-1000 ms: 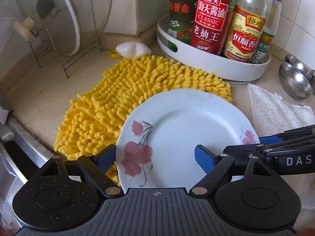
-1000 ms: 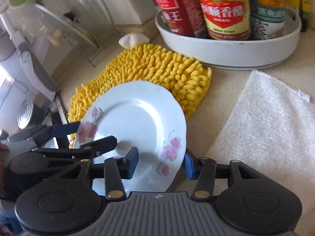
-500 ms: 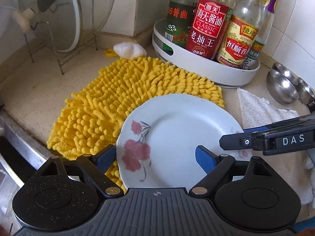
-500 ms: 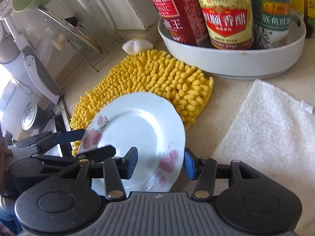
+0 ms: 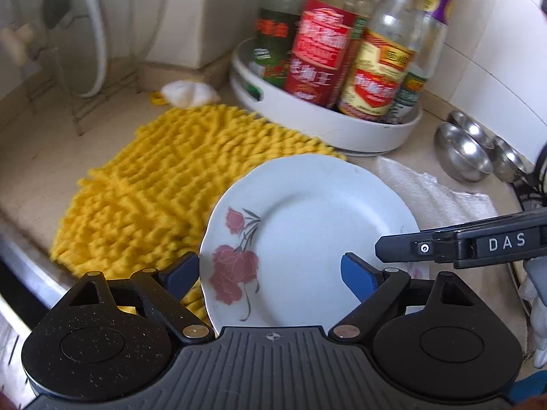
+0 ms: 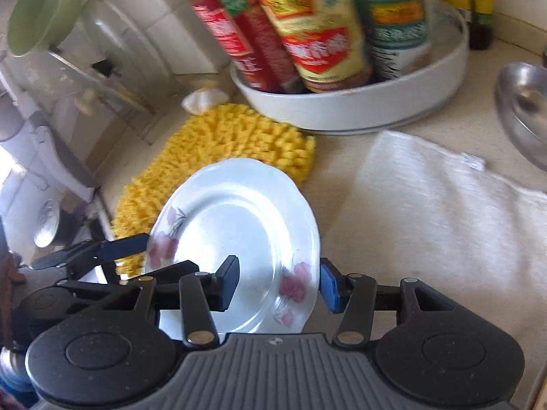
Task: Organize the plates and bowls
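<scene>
Right tongs point(image 6: 278, 283): clamped on the plate point(image 6: 239, 218). One pad sits on the inner face and the blue pad on the outside, biting the right-hand rim next to the pink flower print. The plate hangs tilted from this single grip. Its far edge is over the yellow mat point(image 6: 218, 143), and I cannot tell whether it is clear of the mat or brushing it.

Left tongs point(image 5: 270, 275): apart. The jaws have just been opening. The near-left rim of the plate lies between the pads, but neither pad presses on it.

Judgement: this is a hand-over, so the right side alone now carries the load.

Notes for doing the step well:
- Draw the left tongs straight back off the rim before the right hand travels, since a pad catching the edge would twist the plate in the other grip.
- The hold is one-sided on glazed china, so expect the plate to pivot about the pads. Keep the squeeze firm and the motion slow, with no quick wrist roll.
- Carry it low over the soft mat or the white cloth point(image 6: 427, 212), not over bare worktop point(image 5: 41, 150).
- Steer clear of the round tray point(image 5: 342, 133) of tall bottles behind. The plate's far edge could clip it.
- Steel bowls point(image 5: 461, 153) sit at the right by the wall, and a lid rack point(image 5: 85, 102) stands far left. Which one is the destination cannot be told from here.
</scene>
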`<state>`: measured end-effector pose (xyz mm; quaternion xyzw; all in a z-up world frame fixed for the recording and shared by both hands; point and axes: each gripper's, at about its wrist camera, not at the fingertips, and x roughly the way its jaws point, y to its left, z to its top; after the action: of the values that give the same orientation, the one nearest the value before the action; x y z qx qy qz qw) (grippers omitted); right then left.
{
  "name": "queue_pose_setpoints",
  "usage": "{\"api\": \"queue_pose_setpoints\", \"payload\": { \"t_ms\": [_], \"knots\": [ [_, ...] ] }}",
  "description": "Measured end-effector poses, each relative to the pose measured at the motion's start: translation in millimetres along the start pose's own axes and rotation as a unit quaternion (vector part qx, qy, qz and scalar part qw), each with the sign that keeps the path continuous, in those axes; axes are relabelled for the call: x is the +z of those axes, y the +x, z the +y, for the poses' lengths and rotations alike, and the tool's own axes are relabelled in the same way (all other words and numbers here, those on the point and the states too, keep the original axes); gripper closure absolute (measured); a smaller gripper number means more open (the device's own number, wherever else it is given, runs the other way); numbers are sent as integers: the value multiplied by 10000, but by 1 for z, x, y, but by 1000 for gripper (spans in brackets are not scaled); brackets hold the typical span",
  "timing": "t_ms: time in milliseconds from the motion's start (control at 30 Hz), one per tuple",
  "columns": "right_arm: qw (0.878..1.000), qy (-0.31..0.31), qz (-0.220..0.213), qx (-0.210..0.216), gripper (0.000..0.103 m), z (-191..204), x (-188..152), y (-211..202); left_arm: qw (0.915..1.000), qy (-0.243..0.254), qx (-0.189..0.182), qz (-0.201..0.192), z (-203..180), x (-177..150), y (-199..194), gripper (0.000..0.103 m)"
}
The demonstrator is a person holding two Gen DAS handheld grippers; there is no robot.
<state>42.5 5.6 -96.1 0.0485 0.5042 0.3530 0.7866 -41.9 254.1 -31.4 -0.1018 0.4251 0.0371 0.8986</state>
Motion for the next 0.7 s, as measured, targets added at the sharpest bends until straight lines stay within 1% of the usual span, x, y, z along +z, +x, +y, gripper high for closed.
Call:
{"api": "queue_pose_setpoints", "payload": {
  "t_ms": [33,100,167,233,267,367,433,500,567,633,700],
  "knots": [
    [10000,56,31,-58,48,-3,-1,2,10000,50,-13,0,-5,1,4,10],
    [9999,152,65,-22,48,-7,-3,3,9999,161,-27,37,-11,1,12,9],
    [9999,143,38,-39,48,-8,-6,0,9996,268,-4,31,-14,1,16,9],
    [9997,175,-17,-150,48,-11,-8,-3,9994,335,-80,20,-14,1,17,7],
    [9996,232,-19,-137,48,-13,-9,-3,9993,369,-103,33,-14,1,19,7],
    [9997,242,-50,-86,47,-11,-14,-4,9991,344,-17,227,-12,-2,29,8],
    [9997,147,-81,-178,47,-5,-19,-6,9985,430,-121,316,-15,-5,31,12],
    [9996,159,-107,-217,47,-5,-21,-8,9983,511,-58,258,-21,-8,27,11],
    [9995,248,-134,-163,47,-8,-21,-12,9987,449,-77,238,-22,-7,26,12],
    [9992,288,-228,-131,47,-10,-23,-19,9991,352,-124,200,-21,-5,22,13],
    [9988,300,-360,-108,47,-12,-24,-28,9990,411,-126,141,-26,-2,17,13]
  ]
}}
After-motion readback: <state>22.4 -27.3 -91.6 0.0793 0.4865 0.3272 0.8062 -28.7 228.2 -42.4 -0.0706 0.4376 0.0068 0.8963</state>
